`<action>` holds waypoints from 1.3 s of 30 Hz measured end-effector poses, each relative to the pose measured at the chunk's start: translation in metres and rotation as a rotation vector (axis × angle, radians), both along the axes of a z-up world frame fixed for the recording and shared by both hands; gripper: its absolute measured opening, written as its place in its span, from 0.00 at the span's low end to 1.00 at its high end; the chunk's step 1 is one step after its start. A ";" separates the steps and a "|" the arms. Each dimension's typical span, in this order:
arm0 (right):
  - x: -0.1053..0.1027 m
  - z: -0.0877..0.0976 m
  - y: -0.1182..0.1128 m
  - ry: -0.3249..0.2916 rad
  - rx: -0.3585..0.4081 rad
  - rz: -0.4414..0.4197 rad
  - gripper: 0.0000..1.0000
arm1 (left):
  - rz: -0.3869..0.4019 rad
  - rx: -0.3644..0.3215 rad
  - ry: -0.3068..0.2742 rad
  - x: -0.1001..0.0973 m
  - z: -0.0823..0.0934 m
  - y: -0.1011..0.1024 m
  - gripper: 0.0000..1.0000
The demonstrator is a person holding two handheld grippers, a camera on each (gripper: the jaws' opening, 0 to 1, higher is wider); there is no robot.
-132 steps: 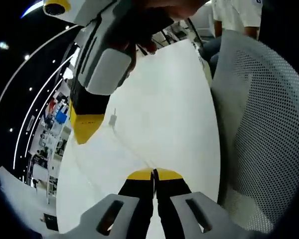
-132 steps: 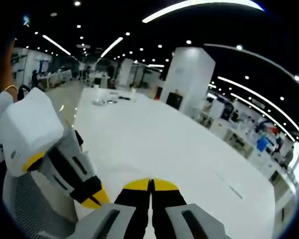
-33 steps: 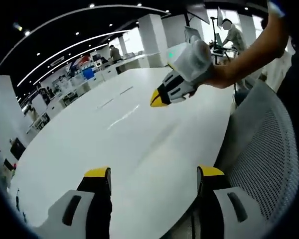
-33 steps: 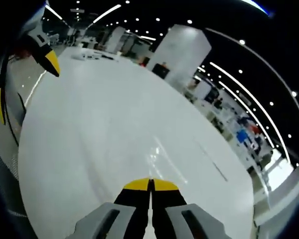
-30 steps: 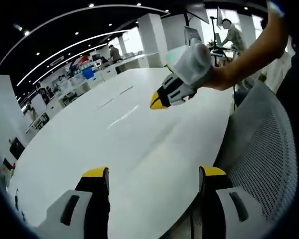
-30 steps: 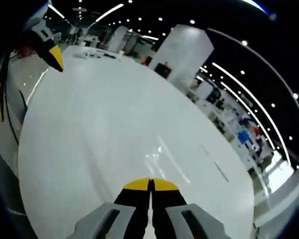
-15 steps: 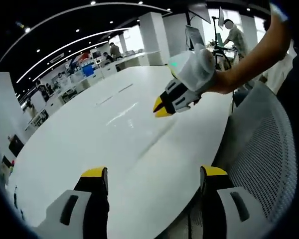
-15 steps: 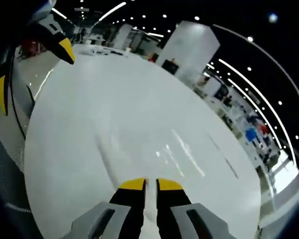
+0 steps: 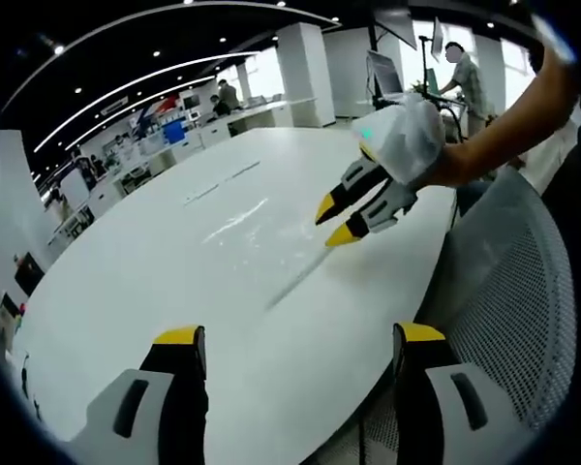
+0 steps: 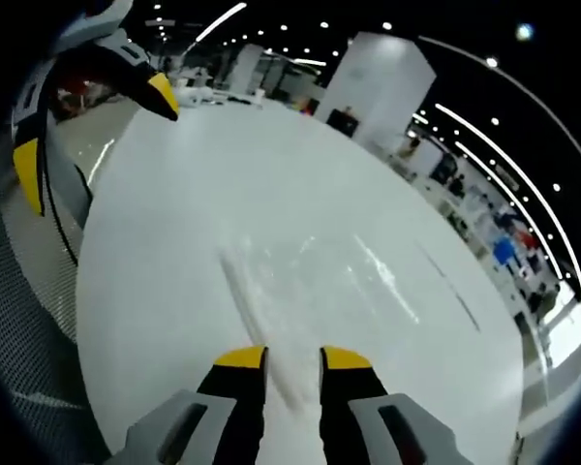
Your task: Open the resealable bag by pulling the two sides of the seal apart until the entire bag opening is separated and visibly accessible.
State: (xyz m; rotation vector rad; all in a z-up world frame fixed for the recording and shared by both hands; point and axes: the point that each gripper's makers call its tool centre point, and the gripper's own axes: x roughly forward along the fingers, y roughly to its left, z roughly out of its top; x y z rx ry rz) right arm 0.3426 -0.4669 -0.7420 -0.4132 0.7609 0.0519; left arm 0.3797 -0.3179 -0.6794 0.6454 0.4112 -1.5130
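Hovering over the glossy white round table (image 9: 174,281), the left gripper (image 9: 295,341) gapes wide and empty; the right gripper (image 10: 293,357), slightly parted, straddles a clear resealable plastic bag (image 10: 271,310).

Left tongs (image 9: 295,341) spread wide above the white table (image 9: 155,262); right tongs (image 9: 341,219) parted.

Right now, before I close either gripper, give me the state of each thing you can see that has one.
left gripper: open, jaws wide apart, holding nothing, above the table.
right gripper: open, jaws a little apart, nothing gripped.
resealable bag: clear, lying flat on the table, released; whether its seal is parted I cannot tell.
table: white, glossy.
mesh chair: at the table's edge, unoccupied.
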 end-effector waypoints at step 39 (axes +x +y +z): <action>-0.099 0.060 0.000 -0.193 0.395 -0.372 0.63 | 0.164 -0.193 0.095 0.024 0.029 0.010 0.99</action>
